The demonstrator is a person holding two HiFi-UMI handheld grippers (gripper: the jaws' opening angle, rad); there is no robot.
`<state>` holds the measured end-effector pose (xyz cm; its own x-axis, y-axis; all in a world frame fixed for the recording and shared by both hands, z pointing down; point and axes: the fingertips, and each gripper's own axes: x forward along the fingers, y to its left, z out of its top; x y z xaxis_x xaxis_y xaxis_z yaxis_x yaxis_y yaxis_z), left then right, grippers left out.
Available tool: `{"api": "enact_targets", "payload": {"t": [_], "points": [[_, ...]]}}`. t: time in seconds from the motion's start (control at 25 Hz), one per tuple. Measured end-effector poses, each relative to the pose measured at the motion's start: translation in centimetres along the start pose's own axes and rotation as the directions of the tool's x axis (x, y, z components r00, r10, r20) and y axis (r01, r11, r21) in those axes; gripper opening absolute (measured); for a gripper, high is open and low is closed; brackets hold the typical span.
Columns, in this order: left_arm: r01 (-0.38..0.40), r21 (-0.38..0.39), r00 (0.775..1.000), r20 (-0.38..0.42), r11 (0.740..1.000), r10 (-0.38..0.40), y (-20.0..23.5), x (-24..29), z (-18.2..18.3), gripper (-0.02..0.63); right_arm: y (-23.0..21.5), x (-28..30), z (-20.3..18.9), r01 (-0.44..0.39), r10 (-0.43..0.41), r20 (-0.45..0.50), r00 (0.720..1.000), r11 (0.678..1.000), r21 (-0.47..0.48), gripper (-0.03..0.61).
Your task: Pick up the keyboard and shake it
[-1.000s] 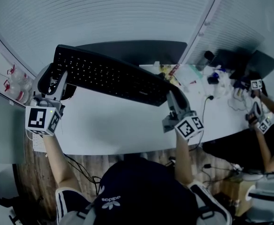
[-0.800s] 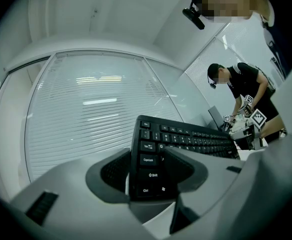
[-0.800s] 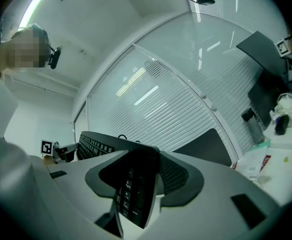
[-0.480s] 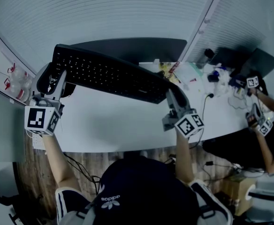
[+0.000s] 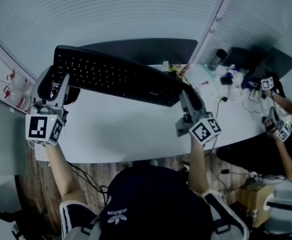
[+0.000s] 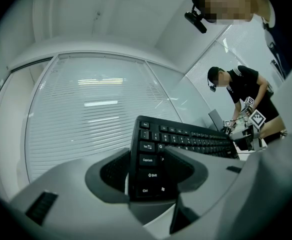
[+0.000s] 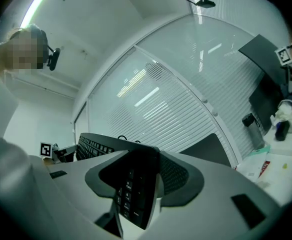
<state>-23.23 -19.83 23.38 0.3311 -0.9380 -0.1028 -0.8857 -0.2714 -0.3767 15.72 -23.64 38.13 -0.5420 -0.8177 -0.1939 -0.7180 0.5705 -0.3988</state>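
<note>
Spanning the gap between both tools, the black keyboard (image 5: pixel 116 79) was held up off the white desk (image 5: pixel 116 131). The left gripper (image 5: pixel 61 84) was clamped on the keyboard's left end, with one jaw on the key face beside the Shift and Ctrl keys and the other against the underside. The right gripper (image 5: pixel 187 98) gripped the opposite end, the keypad edge pinched between its jaws. The keyboard ran straight from one gripper to the other. A second person (image 5: pixel 286 129) stood well beyond the right gripper.
</note>
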Motion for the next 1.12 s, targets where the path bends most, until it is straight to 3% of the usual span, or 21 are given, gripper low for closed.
{"api": "enact_targets", "payload": {"t": [0.36, 0.96, 1.12], "points": [[0.008, -0.013, 1.000, 0.016, 1.000, -0.008, -0.2, -0.3, 0.2, 0.210, 0.0, -0.8, -0.3, 0.005, -0.005, 0.000, 1.000, 0.999, 0.039, 0.167], [0.001, -0.053, 1.000, 0.030, 0.999, 0.001, 0.0, -0.2, -0.4, 0.210, 0.6, -0.7, 0.6, -0.001, 0.000, -0.015, 1.000, 1.000, -0.010, 0.167], [0.004, -0.057, 0.999, 0.047, 0.998, -0.002, 0.4, 0.2, -0.8, 0.210, 0.1, 0.0, 1.0, -0.007, 0.007, 0.024, 1.000, 1.000, -0.005, 0.167]]}}
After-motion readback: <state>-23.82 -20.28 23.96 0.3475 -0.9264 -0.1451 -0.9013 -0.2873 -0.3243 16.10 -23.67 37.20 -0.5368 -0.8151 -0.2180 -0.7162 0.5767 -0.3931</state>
